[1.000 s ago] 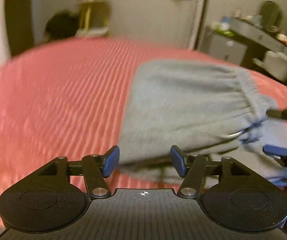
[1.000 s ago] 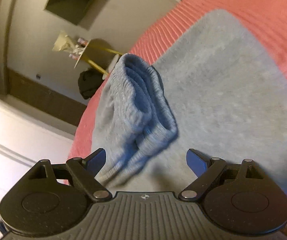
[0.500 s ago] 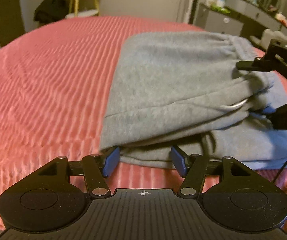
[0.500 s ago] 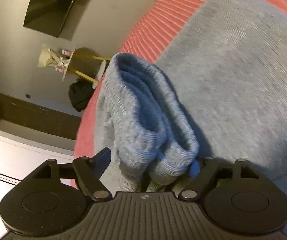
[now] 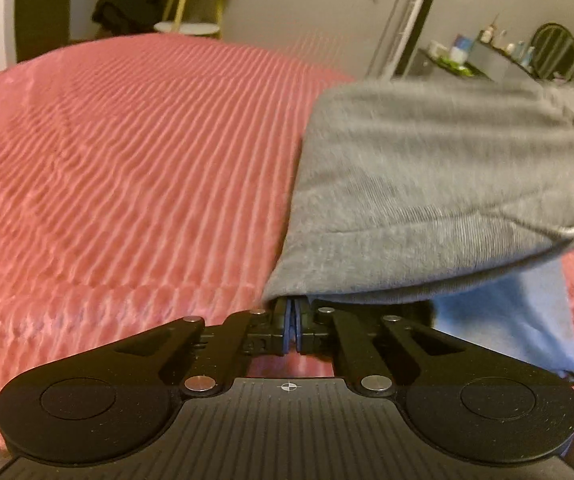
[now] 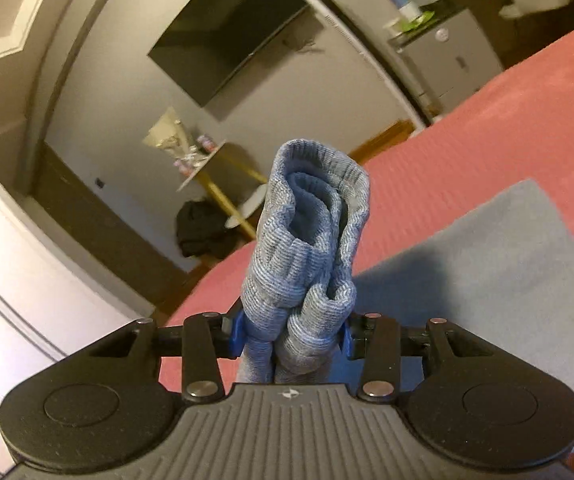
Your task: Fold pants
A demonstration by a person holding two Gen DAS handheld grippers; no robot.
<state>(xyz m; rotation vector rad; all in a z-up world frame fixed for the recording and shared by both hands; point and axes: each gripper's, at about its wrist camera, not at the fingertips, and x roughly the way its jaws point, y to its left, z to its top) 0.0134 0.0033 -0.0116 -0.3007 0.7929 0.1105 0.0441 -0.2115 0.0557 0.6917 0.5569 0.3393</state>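
Note:
Grey pants lie folded on a pink ribbed bedspread, their upper layer raised over a bluish lower layer. My left gripper is shut at the near corner of that upper layer, its tips hidden under the fabric edge. In the right wrist view my right gripper is closing on a bunched ribbed band of the pants, with both blue pads pressed against it. The bunch stands up above the bed. The rest of the pants lies flat behind it.
Beyond the bed's far edge stand a small round table with yellow legs and a dark bundle. A grey dresser with bottles is at the right. A dark screen hangs on the wall.
My left jaws went from open to shut at the pants' near corner. My right jaws closed in on the ribbed bunch and lifted it off the bed.

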